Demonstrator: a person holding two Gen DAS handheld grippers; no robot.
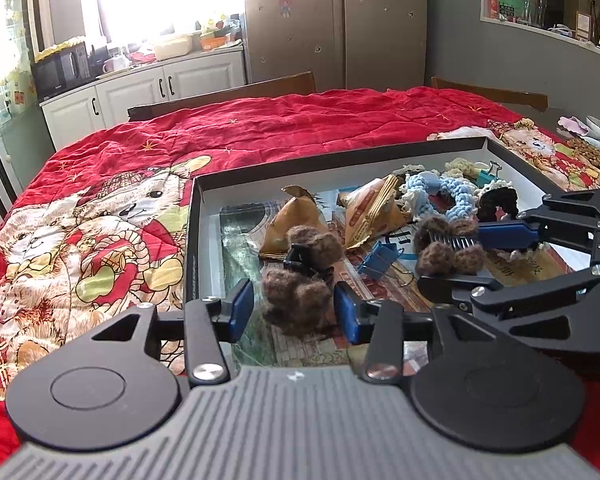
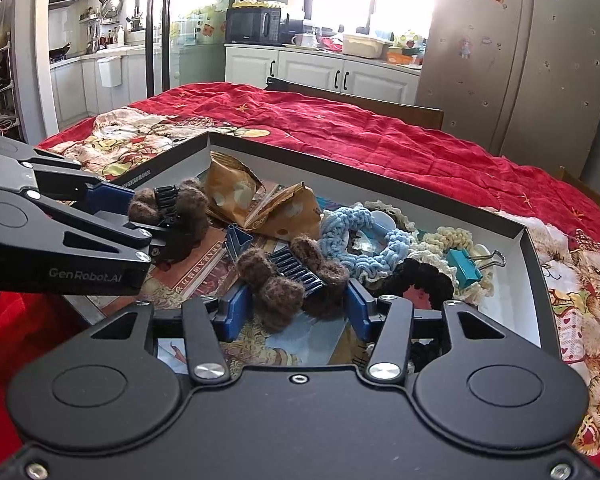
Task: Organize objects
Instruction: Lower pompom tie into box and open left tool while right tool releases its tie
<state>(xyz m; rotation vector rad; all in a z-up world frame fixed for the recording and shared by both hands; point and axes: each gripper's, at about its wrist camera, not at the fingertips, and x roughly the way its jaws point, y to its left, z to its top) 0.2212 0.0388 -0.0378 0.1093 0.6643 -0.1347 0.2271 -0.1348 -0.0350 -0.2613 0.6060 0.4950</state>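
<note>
A black-rimmed box lid (image 1: 191,240) (image 2: 534,248) on the red quilt holds several small items. My left gripper (image 1: 294,310) is open with its fingers either side of a brown fuzzy hair claw (image 1: 296,296), seen in the right wrist view (image 2: 172,216) too. My right gripper (image 2: 298,306) is open around a second brown fuzzy hair claw (image 2: 292,276), also in the left wrist view (image 1: 448,248). Whether the pads touch the claws I cannot tell.
In the box lie two brown snack packets (image 1: 288,220) (image 2: 236,192), a blue crocheted scrunchie (image 2: 360,236), cream and black scrunchies (image 2: 424,276), a blue binder clip (image 1: 376,256) and a teal binder clip (image 2: 466,266). Wooden chairs (image 1: 236,94) stand behind the table.
</note>
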